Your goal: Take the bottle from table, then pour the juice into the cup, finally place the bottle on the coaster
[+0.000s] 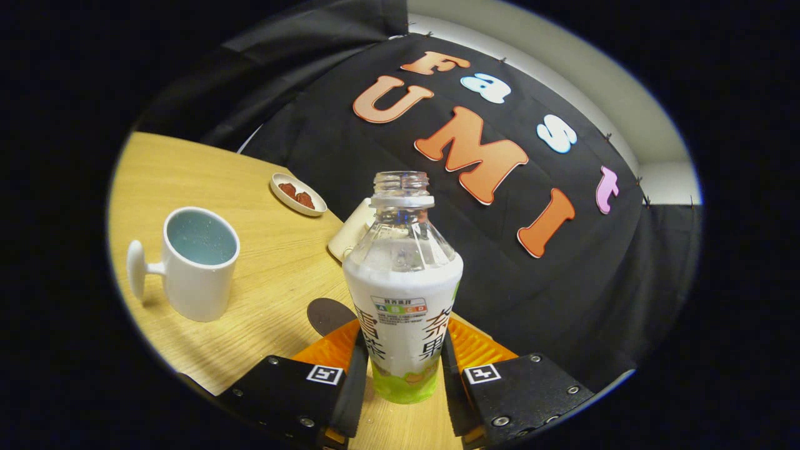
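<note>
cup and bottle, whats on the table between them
Mostly bare wood in the gripper view. The only thing near that stretch is the dark coaster, beside the bottle that the gripper fingers press on; the cup stands apart.

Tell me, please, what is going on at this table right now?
A hand-held gripper has its two fingers closed on the lower part of an open, uncapped bottle, which stands upright between them. A white cup sits on the wooden table off to the left, beyond the fingers, with bluish liquid already in it. A dark round coaster lies just beside the bottle. Farther back sit a small dish with red pieces and a pale object.
</note>
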